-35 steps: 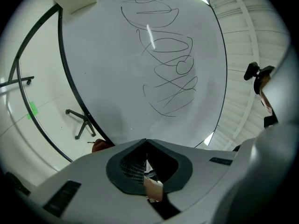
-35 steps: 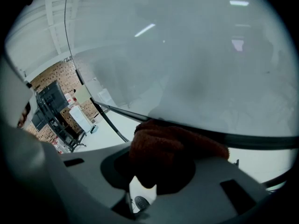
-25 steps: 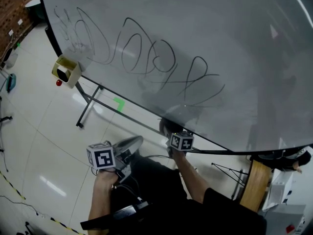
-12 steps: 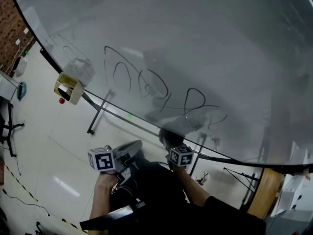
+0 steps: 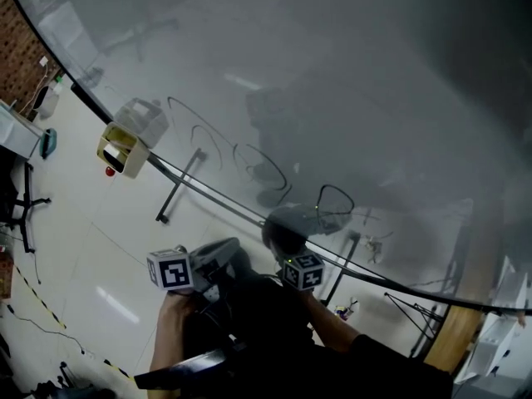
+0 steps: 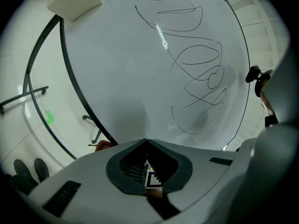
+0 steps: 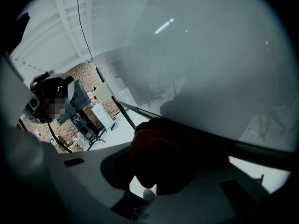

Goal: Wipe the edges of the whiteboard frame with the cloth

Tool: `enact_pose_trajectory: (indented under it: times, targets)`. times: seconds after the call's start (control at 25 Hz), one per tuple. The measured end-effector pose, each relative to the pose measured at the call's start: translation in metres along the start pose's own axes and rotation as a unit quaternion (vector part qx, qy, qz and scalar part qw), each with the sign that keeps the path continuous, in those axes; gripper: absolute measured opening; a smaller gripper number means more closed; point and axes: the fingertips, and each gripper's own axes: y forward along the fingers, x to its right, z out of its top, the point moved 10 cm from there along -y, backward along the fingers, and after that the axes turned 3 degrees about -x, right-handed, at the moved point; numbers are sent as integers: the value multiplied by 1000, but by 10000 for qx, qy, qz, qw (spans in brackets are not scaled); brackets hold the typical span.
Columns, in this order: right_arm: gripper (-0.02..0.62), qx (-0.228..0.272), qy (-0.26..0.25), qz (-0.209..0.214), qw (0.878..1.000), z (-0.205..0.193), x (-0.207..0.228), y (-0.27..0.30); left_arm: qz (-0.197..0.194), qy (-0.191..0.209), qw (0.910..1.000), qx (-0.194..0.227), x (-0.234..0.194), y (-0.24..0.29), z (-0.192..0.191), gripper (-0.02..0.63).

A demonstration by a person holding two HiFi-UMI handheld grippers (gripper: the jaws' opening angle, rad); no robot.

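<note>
I see the right gripper squeezed tight on a dark red cloth. The cloth looks soft and fuzzy, and it is bunched into a fat lump between the jaws. The lump is pressed against the thin dark frame that runs along the bottom of the whiteboard, near the middle of that edge. I think it is held like this so the soft part rubs the bar while the hard jaws stay off it. The frame looks like smooth, dark metal, long and skinny, and it seems bent only because of the camera. The board is flat, shiny and grey-white, with loopy black pen scribbles on it just above the cloth. The left gripper has its jaws closed, tip to tip, with nothing between them. It hangs low beside the person, away from the board, and I think it is just waiting because one cloth needs only one gripper. Its shell is smooth grey plastic with dark rubbery pads. A little cream box hangs on the frame far off to the left, and the wiping has a long way to go to reach it. Below is a shiny pale tiled floor.
</note>
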Motion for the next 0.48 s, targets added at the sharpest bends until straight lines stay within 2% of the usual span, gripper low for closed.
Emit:
enact_pose_trajectory:
  times: [0.24,0.48]
  targets:
    - [78,-88,-81,71,9999,6,-8,7,-26,55,10000,-2,-2,-6,11,-14]
    - [78,-155,-26,-218,9996,16,-24,29,-241,171,9995,-142,-16,-27,39,-14]
